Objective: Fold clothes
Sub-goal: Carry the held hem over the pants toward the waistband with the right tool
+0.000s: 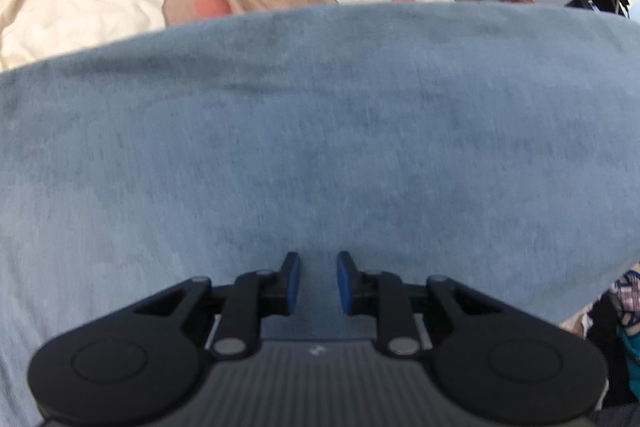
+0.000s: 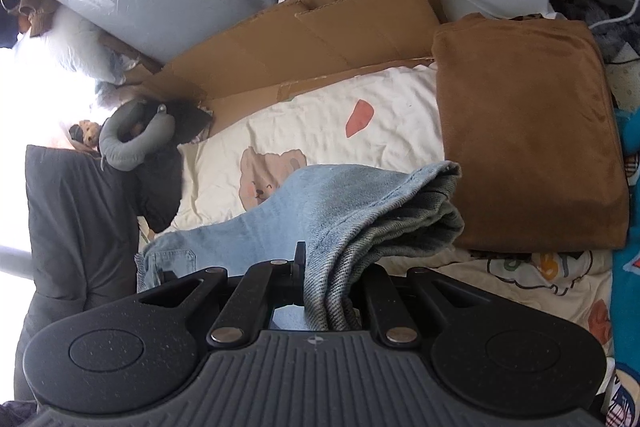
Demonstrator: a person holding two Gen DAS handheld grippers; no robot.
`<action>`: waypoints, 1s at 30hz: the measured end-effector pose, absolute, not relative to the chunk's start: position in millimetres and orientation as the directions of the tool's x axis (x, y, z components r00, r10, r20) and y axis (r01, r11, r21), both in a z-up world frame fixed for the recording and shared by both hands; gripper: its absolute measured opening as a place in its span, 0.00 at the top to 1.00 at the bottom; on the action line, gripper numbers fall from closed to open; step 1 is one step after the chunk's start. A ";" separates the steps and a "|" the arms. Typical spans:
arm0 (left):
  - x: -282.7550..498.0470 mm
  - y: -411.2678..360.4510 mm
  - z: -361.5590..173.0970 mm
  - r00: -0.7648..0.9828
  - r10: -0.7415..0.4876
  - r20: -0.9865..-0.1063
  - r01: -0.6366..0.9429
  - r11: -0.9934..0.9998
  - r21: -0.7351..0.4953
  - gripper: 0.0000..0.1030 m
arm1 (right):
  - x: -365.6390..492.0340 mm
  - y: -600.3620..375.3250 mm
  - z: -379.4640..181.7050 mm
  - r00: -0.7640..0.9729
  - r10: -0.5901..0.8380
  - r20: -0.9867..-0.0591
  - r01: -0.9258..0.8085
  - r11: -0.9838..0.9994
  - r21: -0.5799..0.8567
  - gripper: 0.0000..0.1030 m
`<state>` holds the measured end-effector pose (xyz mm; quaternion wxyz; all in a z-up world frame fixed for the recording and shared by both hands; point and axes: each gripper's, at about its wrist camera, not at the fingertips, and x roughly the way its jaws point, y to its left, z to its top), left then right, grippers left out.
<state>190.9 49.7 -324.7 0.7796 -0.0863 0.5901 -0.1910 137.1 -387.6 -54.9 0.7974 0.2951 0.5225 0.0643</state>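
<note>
Jeans (image 2: 320, 211) — bunched layers clamped in right gripper (image 2: 328, 291); left gripper (image 1: 318, 279) narrowly parted, apparently empty — over denim on bed sheet (image 2: 320, 127).

Jeans (image 2: 320, 203) on bed sheet (image 2: 320, 123), beside blanket (image 2: 528, 147)

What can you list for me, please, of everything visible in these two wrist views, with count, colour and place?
jeans: one, light blue denim, on the bed sheet, bunched end clamped in the right gripper
bed sheet: one, cream with bear prints, under the clothes
brown garment: one, folded, on the sheet beside the jeans
cardboard: flattened brown sheets, along the sheet's far edge
neck pillow: one, grey, near dark clothing
left gripper: black, blue fingers apart over the denim
right gripper: black, shut on the jeans
</note>
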 end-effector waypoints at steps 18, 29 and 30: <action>301.2 52.0 -337.3 0.364 -0.289 -0.885 0.121 0.957 -0.263 0.81 | 170.5 -349.0 -40.7 0.394 0.436 -0.809 0.126 0.847 0.517 0.95; 298.0 58.9 -339.9 0.328 -0.312 -0.892 0.043 0.948 -0.316 0.81 | 186.0 -323.3 -13.4 0.372 0.450 -0.812 0.063 0.860 0.506 0.95; 293.2 58.1 -339.9 0.321 -0.318 -0.892 0.049 0.946 -0.320 0.81 | 187.6 -320.6 -10.4 0.370 0.452 -0.812 0.056 0.862 0.505 0.95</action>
